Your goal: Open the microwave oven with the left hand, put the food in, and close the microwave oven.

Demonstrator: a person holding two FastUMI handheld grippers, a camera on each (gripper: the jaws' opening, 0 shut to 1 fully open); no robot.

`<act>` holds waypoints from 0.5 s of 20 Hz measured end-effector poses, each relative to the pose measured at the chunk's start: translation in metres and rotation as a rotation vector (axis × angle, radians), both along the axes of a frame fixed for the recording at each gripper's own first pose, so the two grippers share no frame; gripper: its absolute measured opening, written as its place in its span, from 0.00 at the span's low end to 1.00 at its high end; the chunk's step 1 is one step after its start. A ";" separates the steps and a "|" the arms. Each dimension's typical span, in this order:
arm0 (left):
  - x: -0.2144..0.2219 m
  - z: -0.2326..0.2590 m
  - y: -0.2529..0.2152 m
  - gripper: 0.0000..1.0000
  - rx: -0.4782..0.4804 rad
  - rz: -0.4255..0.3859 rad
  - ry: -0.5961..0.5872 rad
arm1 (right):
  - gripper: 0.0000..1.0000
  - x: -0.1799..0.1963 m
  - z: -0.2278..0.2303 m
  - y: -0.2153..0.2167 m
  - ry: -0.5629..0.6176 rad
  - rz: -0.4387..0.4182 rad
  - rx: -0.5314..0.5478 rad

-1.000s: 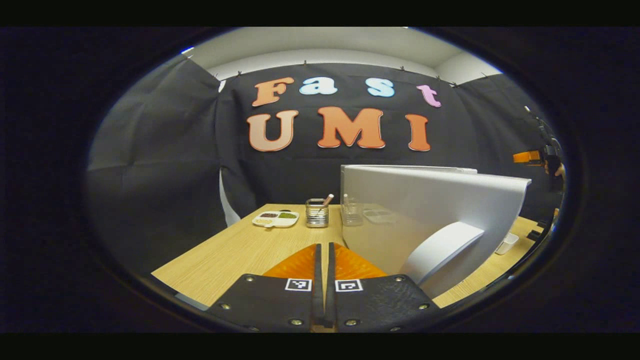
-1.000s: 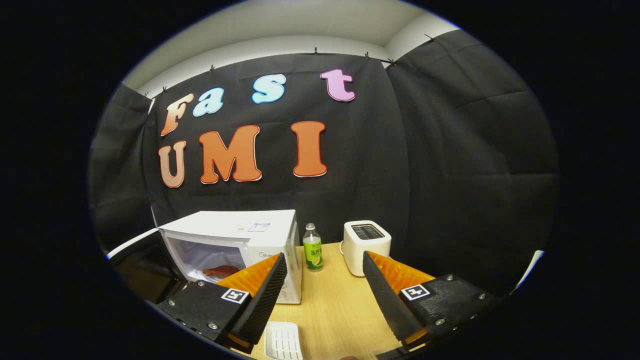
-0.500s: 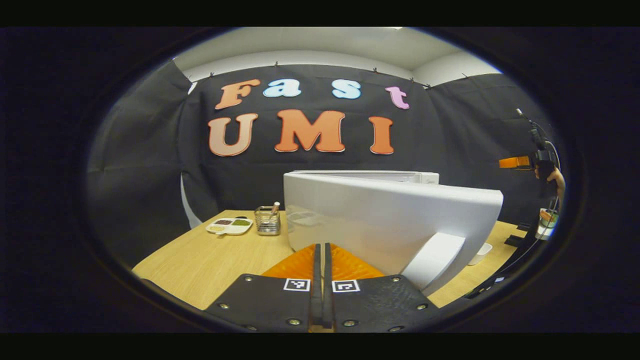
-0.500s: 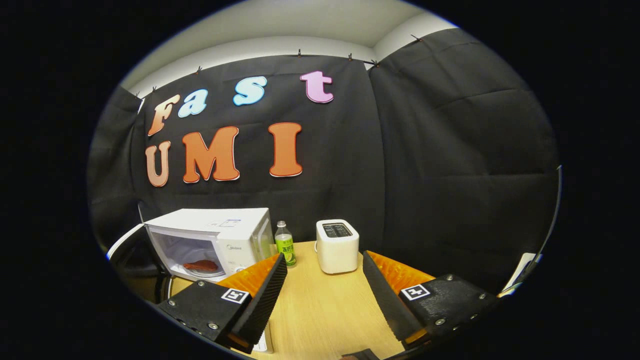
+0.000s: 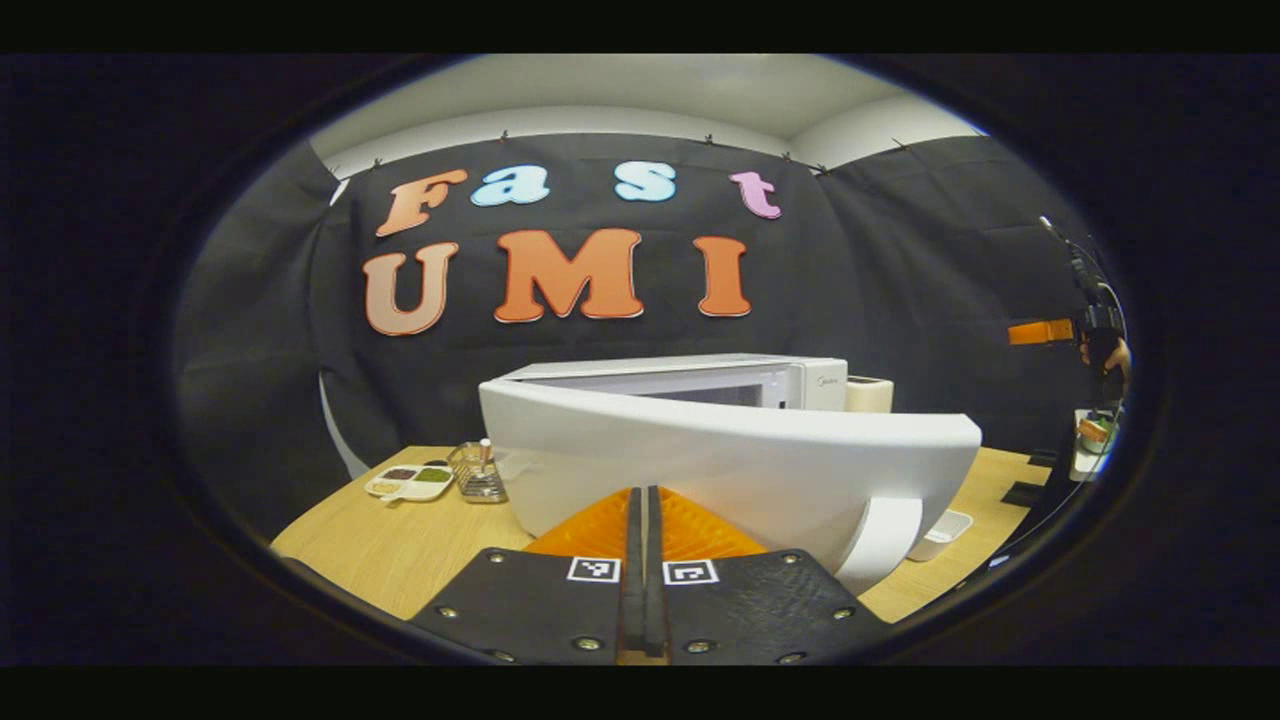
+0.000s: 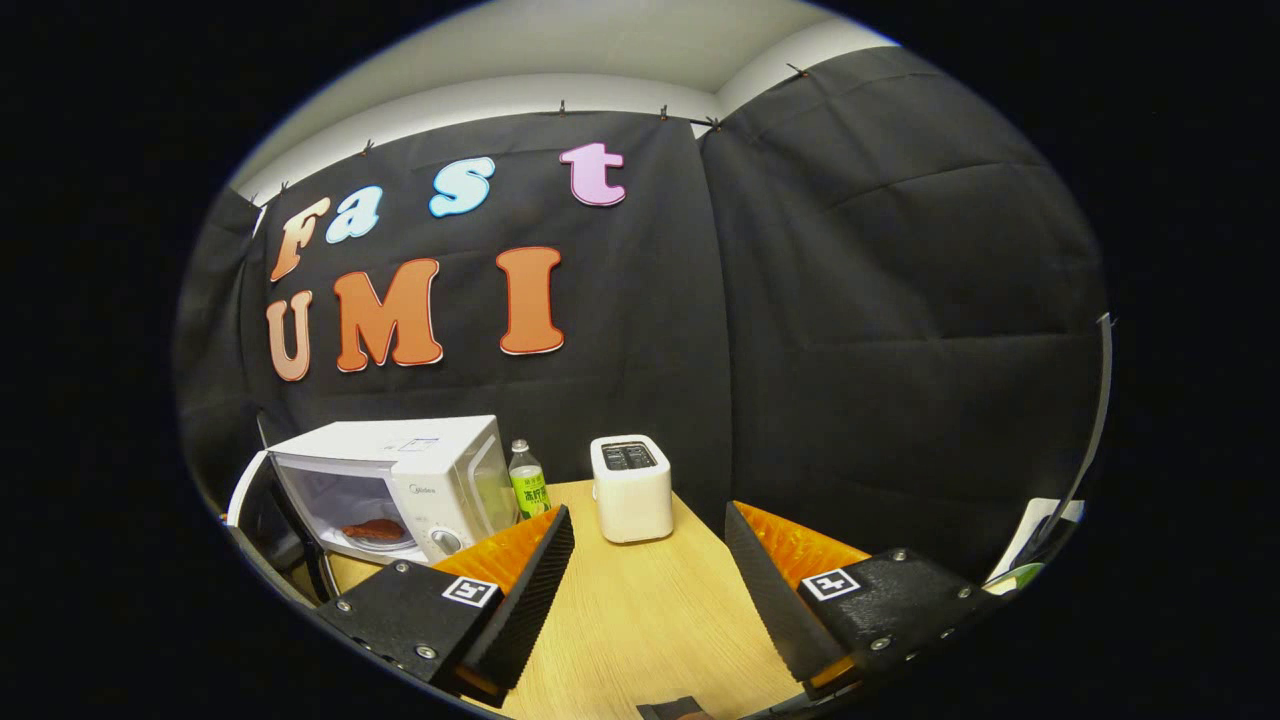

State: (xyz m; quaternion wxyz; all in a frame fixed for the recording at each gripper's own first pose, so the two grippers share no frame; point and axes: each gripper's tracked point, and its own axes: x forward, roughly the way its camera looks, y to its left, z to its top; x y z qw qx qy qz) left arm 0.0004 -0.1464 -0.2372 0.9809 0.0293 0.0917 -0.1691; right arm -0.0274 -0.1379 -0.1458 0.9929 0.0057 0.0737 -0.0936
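1. At the near edge of the left gripper view, I am holding the left gripper with its jaws pressed together, pinching nothing, its tips against the outer face of the microwave door.
2. I am judging the closing step to be in hand: the food, a reddish-brown piece, is lying inside the microwave oven on the far left of the wooden table.
3. Next, I am expecting to need a steady forward push on the door until it is seating flush; pushing near the free edge with the handle looks easiest.
4. I am seeing the door standing partly open, its long axis running left to right across the left gripper view, hinge to the left.
5. In the right gripper view, the food's long axis is running roughly left to right, parallel to the oven's front.
6. I am keeping the right gripper well apart from the oven, jaws spread wide and empty, near a white toaster and a bottle.
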 end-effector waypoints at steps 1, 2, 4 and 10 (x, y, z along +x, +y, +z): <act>0.004 -0.001 -0.005 0.00 -0.003 -0.004 0.001 | 0.95 -0.001 0.000 -0.003 0.000 -0.006 -0.003; 0.009 0.000 -0.010 0.01 -0.002 -0.006 0.000 | 0.94 -0.002 0.001 -0.006 0.000 -0.011 -0.006; 0.022 -0.001 -0.018 0.00 0.003 -0.007 -0.002 | 0.95 -0.007 0.002 -0.011 -0.001 -0.023 -0.013; 0.060 -0.016 -0.039 0.00 -0.031 0.010 0.033 | 0.95 -0.015 0.003 -0.018 -0.001 -0.042 -0.015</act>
